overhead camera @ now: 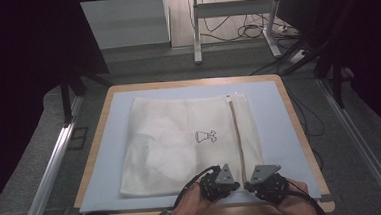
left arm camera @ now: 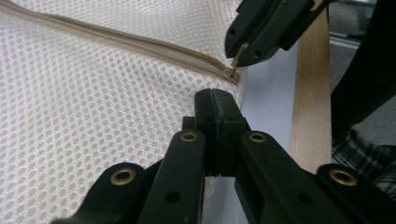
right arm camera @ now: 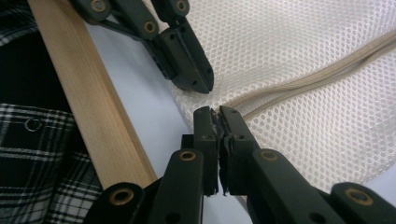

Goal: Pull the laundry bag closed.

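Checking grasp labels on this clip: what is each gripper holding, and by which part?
The right gripper pinches the zipper pull at the near end of the mesh bag. The left gripper is shut at the bag's near edge beside it; whether mesh is caught cannot be told.

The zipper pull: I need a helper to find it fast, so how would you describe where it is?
Start at the white mesh bag on the blue mat. Follow the beige zipper along its right side to the near corner. The zipper pull is the small beige tab there, pinched by the right gripper, just beyond the shut left gripper.
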The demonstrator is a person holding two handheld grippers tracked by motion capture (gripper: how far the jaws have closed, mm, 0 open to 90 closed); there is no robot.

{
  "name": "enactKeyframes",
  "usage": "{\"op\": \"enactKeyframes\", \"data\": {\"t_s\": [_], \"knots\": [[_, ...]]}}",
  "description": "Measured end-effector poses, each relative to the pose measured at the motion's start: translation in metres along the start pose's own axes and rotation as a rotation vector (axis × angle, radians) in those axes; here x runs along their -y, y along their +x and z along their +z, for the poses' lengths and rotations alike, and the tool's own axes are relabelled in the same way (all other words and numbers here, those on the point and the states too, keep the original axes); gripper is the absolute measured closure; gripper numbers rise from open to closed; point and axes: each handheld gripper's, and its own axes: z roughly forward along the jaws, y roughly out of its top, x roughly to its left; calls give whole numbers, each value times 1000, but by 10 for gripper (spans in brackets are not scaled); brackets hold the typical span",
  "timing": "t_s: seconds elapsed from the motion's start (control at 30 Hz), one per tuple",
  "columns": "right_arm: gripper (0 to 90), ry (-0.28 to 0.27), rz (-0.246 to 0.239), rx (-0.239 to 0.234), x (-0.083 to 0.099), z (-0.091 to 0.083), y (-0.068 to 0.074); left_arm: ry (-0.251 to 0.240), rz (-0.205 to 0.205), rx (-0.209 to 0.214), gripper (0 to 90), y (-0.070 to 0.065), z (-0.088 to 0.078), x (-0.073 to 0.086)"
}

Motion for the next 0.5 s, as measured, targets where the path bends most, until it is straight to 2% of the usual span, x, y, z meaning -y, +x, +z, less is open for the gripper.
{"op": "enactKeyframes", "data": {"t_s": [0.17,0.33,0.5], "knots": [[855,9,-9,22,-3,3,-1,2,-2,1,900,0,0,0],[857,-8,1,42,-5,2,-2,-1,4,-2,900,-1,0,0],[858,-6,7,46,-7,1,-2,-4,8,-5,900,-1,0,0]]}}
